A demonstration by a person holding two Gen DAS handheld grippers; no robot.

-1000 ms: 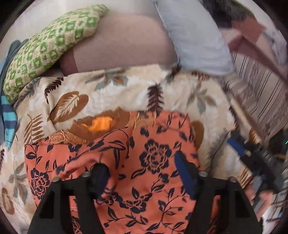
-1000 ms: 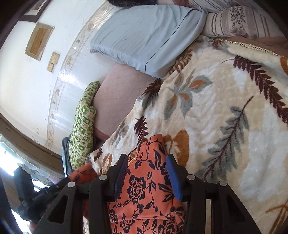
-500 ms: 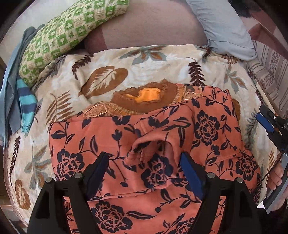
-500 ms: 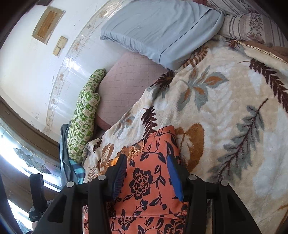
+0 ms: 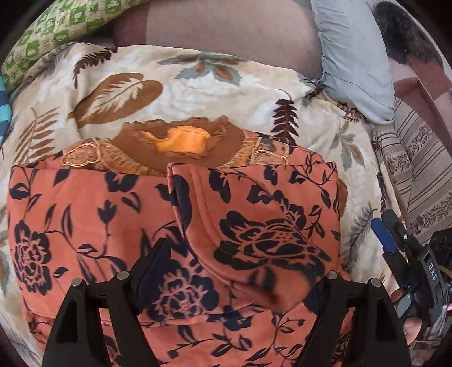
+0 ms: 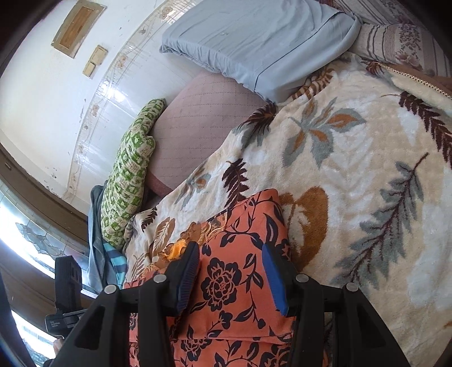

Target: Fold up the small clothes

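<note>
The left gripper (image 5: 231,279) points steeply down over an orange floral garment (image 5: 84,214) spread on a leaf-patterned fleece blanket (image 5: 197,82) on the bed. Its jaws stand wide apart. A folded-over flap of the garment (image 5: 254,225) lies between them and reaches the right-hand finger, whose pad is hidden under the cloth; the left-hand finger (image 5: 152,271) sits clear of the flap, over the flat layer beneath. Neither pad visibly presses the cloth. Just beyond the fingertips, at the garment's far edge, is a brown frilled neckline with an orange patch (image 5: 183,139). Further ahead lie a mauve quilted cushion (image 5: 226,31), a green checked pillow (image 5: 56,25) to the left and a pale blue pillow (image 5: 353,56) to the right.

The right gripper (image 6: 230,279) hovers over the near right corner of the same garment, jaws about half spread with a flat floral panel between them; whether the blue pads (image 6: 272,279) touch the cloth cannot be told. In the left wrist view this gripper shows at the far right edge, beside the garment, with a fingertip of the person's hand (image 5: 412,330) on its handle.
</note>
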